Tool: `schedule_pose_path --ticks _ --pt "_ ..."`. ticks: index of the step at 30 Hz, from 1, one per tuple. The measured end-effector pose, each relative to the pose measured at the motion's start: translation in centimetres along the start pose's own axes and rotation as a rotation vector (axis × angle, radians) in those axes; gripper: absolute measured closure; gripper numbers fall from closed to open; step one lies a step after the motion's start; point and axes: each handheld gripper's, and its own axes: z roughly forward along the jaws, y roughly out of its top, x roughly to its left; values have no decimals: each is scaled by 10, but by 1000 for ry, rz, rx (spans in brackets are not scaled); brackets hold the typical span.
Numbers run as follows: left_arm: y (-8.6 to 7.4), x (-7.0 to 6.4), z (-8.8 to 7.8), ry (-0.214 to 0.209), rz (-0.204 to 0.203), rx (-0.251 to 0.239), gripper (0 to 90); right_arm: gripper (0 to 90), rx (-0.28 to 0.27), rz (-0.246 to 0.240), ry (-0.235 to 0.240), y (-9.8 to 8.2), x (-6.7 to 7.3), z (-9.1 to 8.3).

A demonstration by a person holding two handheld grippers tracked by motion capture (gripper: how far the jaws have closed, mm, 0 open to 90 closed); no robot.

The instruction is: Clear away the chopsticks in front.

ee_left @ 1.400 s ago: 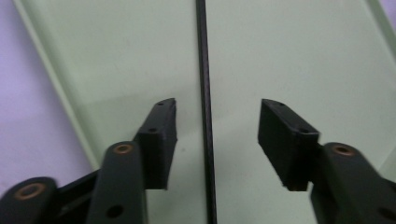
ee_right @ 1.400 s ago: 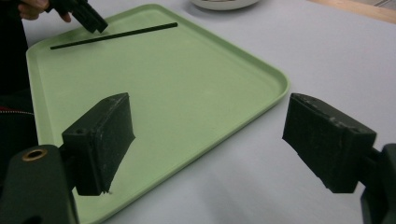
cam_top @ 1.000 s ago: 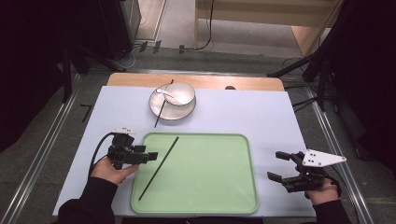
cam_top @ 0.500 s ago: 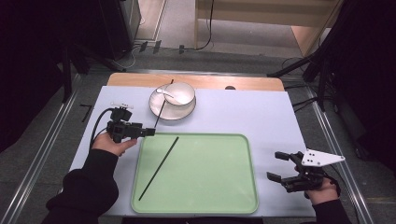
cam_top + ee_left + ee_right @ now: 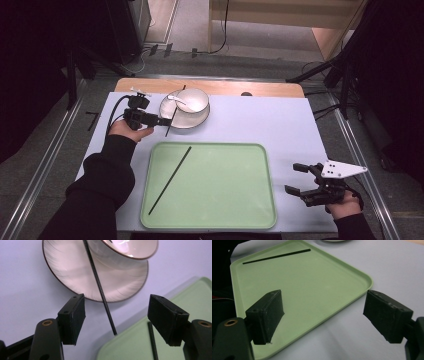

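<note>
Table [image 5: 280, 125] w/ pale lilac top, wood strip along far edge, metal rails either side; dark room round it, cables on the floor beyond. Green tray [image 5: 225, 210] sits near front edge, one black chopstick [image 5: 170, 180] lying diagonally on it. Plate [image 5: 197, 120] w/ bowl [image 5: 192, 100] and white spoon [image 5: 176, 99] at far left.

What's changed: a sec ago the left gripper [image 5: 162, 121] was down by the tray's left edge; it's now moved up to the plate. Tray chopstick hasn't budged. Reads as one stick delivered, hand gone back for the other.

Second chopstick [image 5: 100, 287] leans across the plate rim, lower tip on the table just short of the tray corner, and lies between the left gripper's jaws, which stand wide open, not touching it. So pick not yet made, prob next.

Right gripper [image 5: 300, 181] rests right of the tray, jaws open, empty, same spot as before.
</note>
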Motion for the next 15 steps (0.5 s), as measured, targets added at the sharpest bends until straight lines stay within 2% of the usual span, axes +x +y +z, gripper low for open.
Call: schedule_pose_path --ticks 1,5,11,15 --pt "8 3 5 1 0 -4 317 169 -2 2 -1 1 0 0" --pt "19 6 15 21 17 -6 342 169 -8 1 -3 1 1 -1" --pt "23 6 32 42 22 9 368 169 -14 3 -7 0 1 -3" --pt "24 8 49 43 -21 30 433 169 -10 6 -4 -1 1 -4"
